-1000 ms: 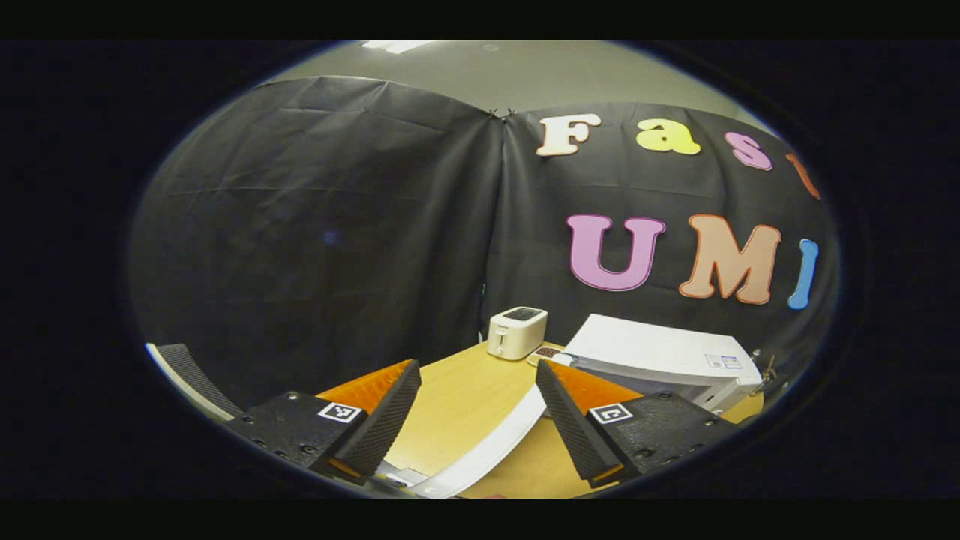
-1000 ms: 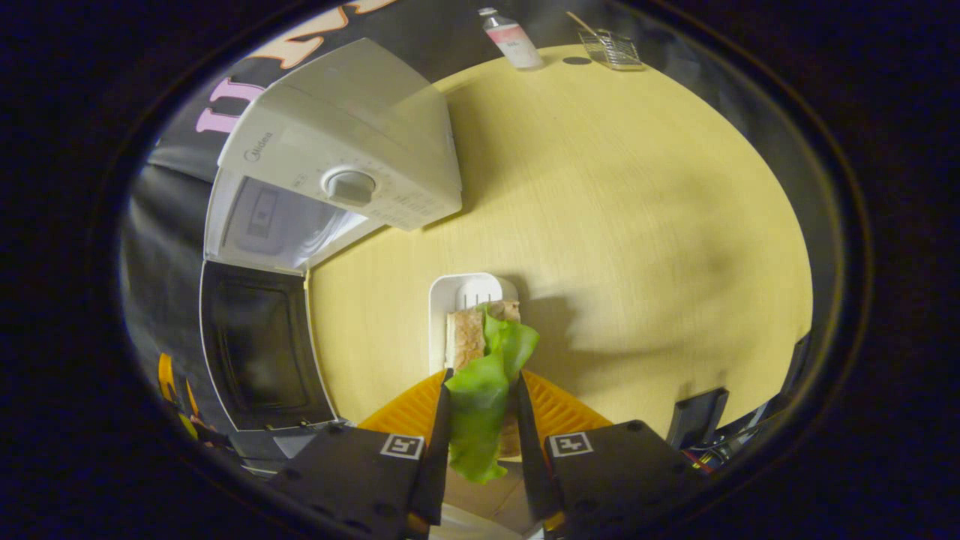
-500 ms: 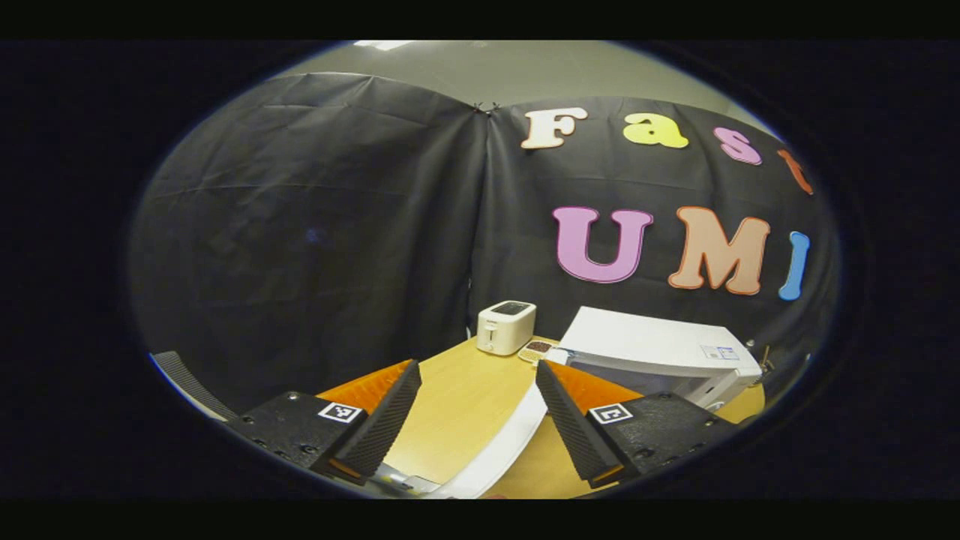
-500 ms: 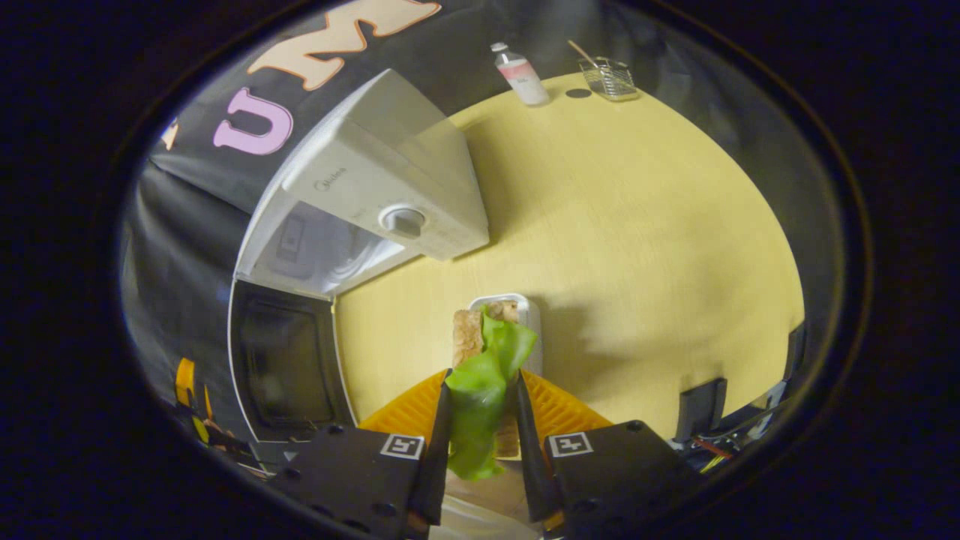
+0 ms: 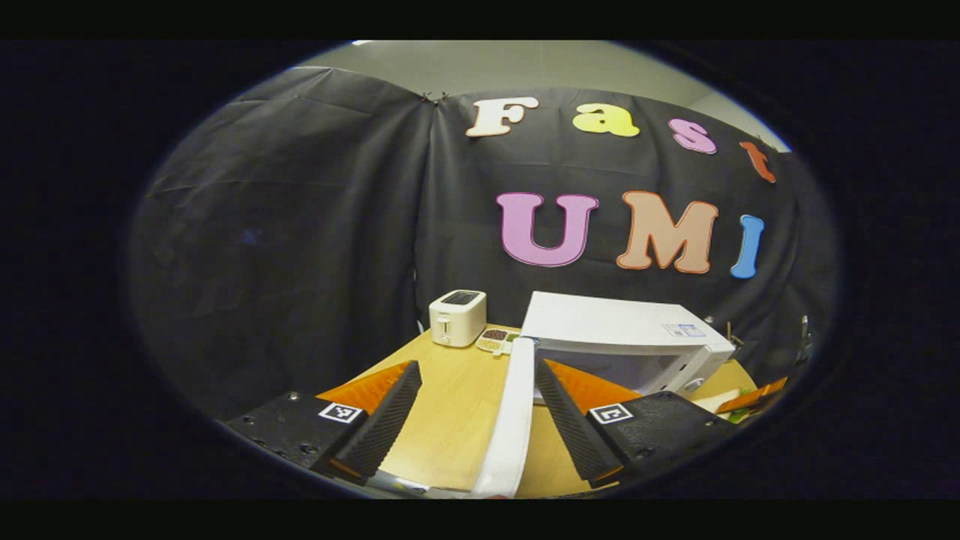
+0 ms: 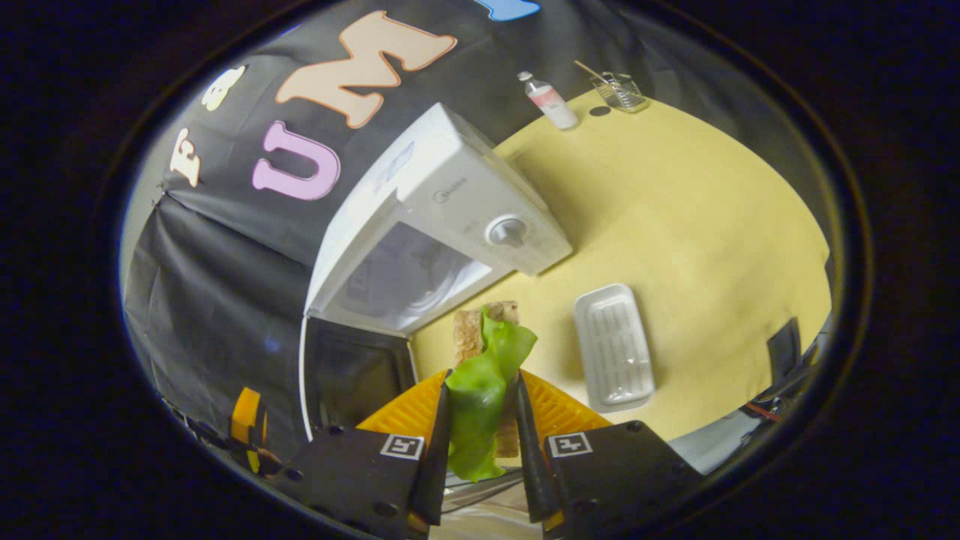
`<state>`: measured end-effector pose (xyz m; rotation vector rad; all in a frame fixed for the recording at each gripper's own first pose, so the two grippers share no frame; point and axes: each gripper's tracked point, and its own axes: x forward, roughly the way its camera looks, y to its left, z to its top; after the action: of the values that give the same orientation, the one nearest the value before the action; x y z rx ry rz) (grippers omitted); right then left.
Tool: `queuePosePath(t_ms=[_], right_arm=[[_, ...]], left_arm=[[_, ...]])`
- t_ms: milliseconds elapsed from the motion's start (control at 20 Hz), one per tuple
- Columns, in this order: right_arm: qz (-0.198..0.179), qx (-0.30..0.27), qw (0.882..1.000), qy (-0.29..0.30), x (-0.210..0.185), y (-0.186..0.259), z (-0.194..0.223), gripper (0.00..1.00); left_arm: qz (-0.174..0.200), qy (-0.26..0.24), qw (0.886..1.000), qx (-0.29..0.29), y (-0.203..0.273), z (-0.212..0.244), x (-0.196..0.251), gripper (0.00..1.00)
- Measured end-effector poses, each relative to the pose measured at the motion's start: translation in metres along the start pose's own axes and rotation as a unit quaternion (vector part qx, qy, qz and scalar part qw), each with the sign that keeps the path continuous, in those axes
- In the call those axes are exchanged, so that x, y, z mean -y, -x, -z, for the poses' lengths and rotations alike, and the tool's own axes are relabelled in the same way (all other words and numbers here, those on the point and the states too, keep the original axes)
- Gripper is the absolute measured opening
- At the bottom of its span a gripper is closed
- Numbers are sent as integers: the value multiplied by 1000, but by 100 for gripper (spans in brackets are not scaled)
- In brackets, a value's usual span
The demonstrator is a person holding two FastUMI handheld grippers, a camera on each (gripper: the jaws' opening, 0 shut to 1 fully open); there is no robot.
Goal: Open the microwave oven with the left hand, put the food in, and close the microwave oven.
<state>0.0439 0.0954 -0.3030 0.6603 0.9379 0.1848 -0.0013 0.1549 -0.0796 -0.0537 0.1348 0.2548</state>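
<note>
Microwave oven (image 5: pixel 622 337) is standing on the wooden table (image 5: pixel 450 405) in the left gripper view, its white door (image 5: pixel 514 420) swung open and seen edge-on, now running almost straight up between the left gripper's (image 5: pixel 478 424) two fingers, whereas a second ago it was slanting across from the lower left. The fingers are standing well apart and gripping nothing; whether the door edge is touching either one cannot be told. A white toaster (image 5: pixel 457 316) is sitting at the back of the table beside a small tray of compartments (image 5: pixel 496 341), and both have been drifting leftwards in the picture since earlier. At the far right edge the other gripper (image 5: pixel 754 396) is coming into sight. In the right gripper view, the right gripper (image 6: pixel 480 427) is clamping a sandwich (image 6: pixel 484 356) with a green lettuce leaf between both fingers, holding it in the air just before the oven's open cavity (image 6: pixel 409 274). The white dish (image 6: pixel 613 346), which lay directly under the sandwich a second ago, is now lying bare on the table (image 6: pixel 697 225) to the right, apart from the food. A bottle (image 6: pixel 550 101) and a wire basket (image 6: pixel 619 91) are standing at the table's far edge.
</note>
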Motion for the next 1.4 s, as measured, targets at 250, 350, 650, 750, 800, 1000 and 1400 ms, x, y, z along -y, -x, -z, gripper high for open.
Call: queuePosePath(t_ms=[250, 350, 650, 750, 800, 1000, 1400], right_arm=[[-55, 51, 995, -60, -60, -25, 18, 39], [-81, 70, 990, -95, -82, -40, 21, 39], [-92, 89, 984, -126, -115, -94, 24, 45], [-86, 101, 983, -128, -121, -115, 18, 45], [-81, 106, 983, -126, -123, -126, 15, 45], [-52, 126, 986, -96, -129, -158, 5, 45], [1, 176, 984, -35, -122, -202, -22, 37]], left_arm=[[31, 7, 999, -18, -2, 12, -15, 94], [31, 5, 999, -18, -4, 12, -26, 95], [21, -10, 1000, -15, -11, 13, -58, 95], [16, -12, 1000, -17, -12, 16, -67, 94], [14, -10, 1000, -21, -12, 19, -71, 90], [10, 5, 999, -44, -14, 32, -80, 95], [6, 7, 998, -59, -13, 42, -88, 94]])
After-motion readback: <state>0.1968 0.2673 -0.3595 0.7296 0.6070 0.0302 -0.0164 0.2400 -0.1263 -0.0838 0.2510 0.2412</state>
